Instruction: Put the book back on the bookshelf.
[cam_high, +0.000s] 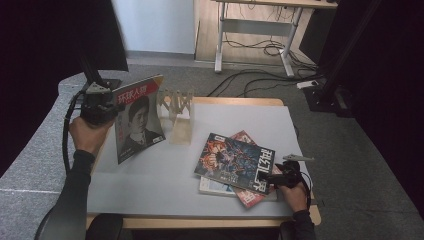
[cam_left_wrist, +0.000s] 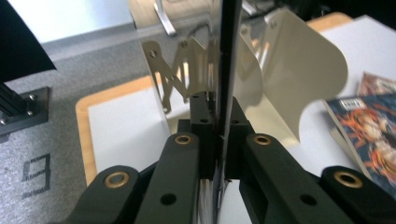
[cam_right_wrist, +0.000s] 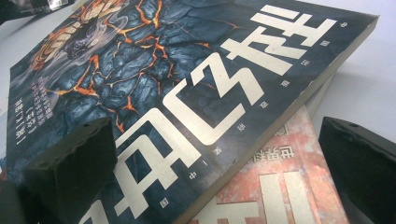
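While your left gripper (cam_high: 107, 107) clamps the portrait magazine (cam_high: 137, 117) upright beside the metal rack (cam_high: 177, 112), your right gripper (cam_high: 272, 177) straddles, jaws apart, the dark magazine (cam_high: 235, 161) topping the stack

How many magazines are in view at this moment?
4: one upright magazine clamped in the left gripper; three stacked at the right gripper: dark one on top, red, white. More may hide beneath.

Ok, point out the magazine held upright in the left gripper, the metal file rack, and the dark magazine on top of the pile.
upright magazine (cam_high: 137, 120), high view, middle of its front cover.
metal file rack (cam_left_wrist: 299, 74), left gripper view, its curved end plate.
dark magazine (cam_right_wrist: 187, 79), right gripper view, cracked-lava cover art.
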